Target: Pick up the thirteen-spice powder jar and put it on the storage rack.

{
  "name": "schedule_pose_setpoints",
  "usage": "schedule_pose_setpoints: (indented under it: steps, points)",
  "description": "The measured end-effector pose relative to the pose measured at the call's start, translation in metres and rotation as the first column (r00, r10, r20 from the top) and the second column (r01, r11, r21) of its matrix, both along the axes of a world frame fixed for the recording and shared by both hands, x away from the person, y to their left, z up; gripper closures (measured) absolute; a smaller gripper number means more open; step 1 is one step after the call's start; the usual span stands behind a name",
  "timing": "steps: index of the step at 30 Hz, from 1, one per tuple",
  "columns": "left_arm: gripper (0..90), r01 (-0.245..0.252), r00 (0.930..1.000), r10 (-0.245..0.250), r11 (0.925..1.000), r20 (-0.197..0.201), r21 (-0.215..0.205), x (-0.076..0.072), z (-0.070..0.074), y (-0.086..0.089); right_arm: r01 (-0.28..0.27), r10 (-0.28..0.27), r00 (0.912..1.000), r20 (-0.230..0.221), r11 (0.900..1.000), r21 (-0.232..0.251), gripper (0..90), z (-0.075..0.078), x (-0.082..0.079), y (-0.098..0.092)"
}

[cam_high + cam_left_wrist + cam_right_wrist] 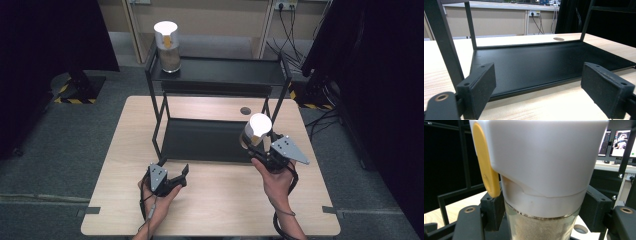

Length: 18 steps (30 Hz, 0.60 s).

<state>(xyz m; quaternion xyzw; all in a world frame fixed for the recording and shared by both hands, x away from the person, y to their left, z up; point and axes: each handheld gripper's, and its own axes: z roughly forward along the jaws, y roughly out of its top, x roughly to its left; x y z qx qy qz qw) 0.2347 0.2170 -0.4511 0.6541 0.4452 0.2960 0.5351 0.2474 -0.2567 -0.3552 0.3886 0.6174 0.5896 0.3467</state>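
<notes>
The right gripper (260, 147), at the lower right of the high view, is clenched on a glass jar (255, 132) with a white lid and a yellow tab. In the right gripper view the two black jaws press the jar (541, 225) from either side just under the lid's lower edge, with brownish powder visible through the glass between them; the yellow tab (485, 162) sits at the upper left of that frame. The jar stands upright in the grip, above the right front corner of the black two-tier shelf rack (215, 75), which stands on the light wooden table (220, 200).

The left gripper (174, 175), at the lower centre-left of the high view, is released: its jaws stand wide apart (nothing between them), resting low over the table just in front of the rack. In the left gripper view the pads (606, 90) frame the rack's bare lower tray (536, 67).

A second jar (168, 47) of the same kind stands upright at the left end of the rack's top shelf, in the upper left-centre of the high view, well apart from both grippers.
</notes>
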Motion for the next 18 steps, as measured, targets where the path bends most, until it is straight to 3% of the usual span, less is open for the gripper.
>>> schedule_pose_setpoints:
  steps: [18]
  points:
    - [12.2,0.001,1.0000,-0.001,1.0000,0.000,0.008,0.000,0.001,-0.001,0.019,-0.021,0.9988,0.044,0.999,0.027,30.8,0.023,0.012,0.003]
